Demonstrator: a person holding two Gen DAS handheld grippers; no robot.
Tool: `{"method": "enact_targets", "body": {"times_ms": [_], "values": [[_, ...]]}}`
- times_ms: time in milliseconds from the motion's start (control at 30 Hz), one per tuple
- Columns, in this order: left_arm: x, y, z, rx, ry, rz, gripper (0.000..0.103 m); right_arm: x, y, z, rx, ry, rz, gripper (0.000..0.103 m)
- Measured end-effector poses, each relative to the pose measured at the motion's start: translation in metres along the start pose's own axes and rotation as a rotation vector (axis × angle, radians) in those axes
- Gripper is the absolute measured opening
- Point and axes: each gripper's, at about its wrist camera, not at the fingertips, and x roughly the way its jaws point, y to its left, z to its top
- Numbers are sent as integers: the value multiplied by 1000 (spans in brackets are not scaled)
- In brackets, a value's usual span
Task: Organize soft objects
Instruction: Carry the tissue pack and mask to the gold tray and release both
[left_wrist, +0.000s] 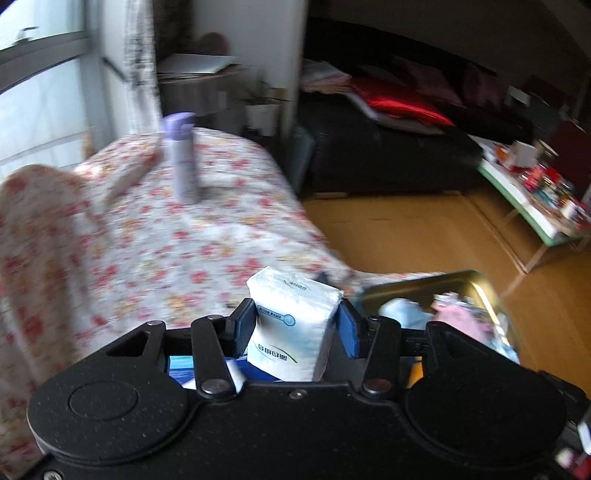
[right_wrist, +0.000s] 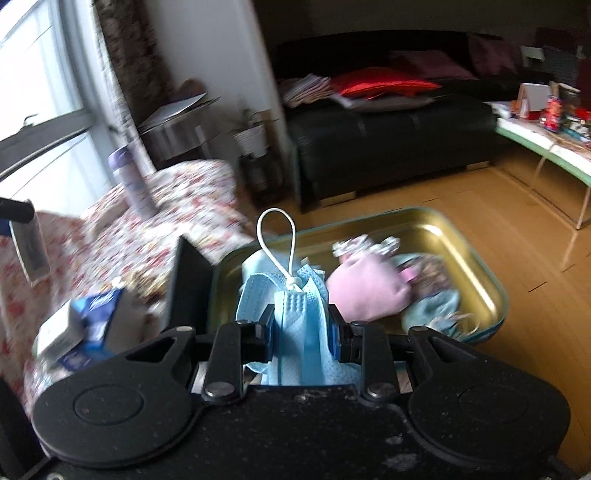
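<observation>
Partly claw-hidden: tissue pack (left_wrist: 291, 325), blue face mask (right_wrist: 295, 325); blurred floral cloth (left_wrist: 147, 236).

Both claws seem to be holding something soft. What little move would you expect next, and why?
Probably the right gripper carries its blue face mask forward over the gold tin tray and lets go: the tray already holds a pink cloth. The left gripper grips a tissue pack.
</observation>
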Motion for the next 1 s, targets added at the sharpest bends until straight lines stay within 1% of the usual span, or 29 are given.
{"method": "enact_targets", "body": {"times_ms": [133,367,433,533,733,800,833,867,933,1000], "values": [[20,-34,4,45,43,-56,47,16,-14,13,54,-28,-34,27],[60,-81,3,86,134,-120,47,41,-36,26,130,-65,-91,28],[70,-91,2,97,158,-122,47,45,-42,28,149,-71,-101,28],[85,-102,-2,102,198,-124,47,48,-51,27,188,-67,-93,28],[115,-115,-8,116,269,-124,48,50,-60,26,217,-78,-103,31],[120,-119,-9,126,281,-118,55,52,-63,26,231,-70,-98,31],[122,-121,-9,131,280,-111,65,53,-64,27,240,-67,-96,31],[123,-122,-9,135,269,-102,73,55,-65,27,250,-64,-93,32],[122,-122,-10,145,254,-94,77,56,-67,28,264,-61,-90,32],[124,-123,-10,149,257,-93,77,58,-68,29,269,-62,-93,33]]}}
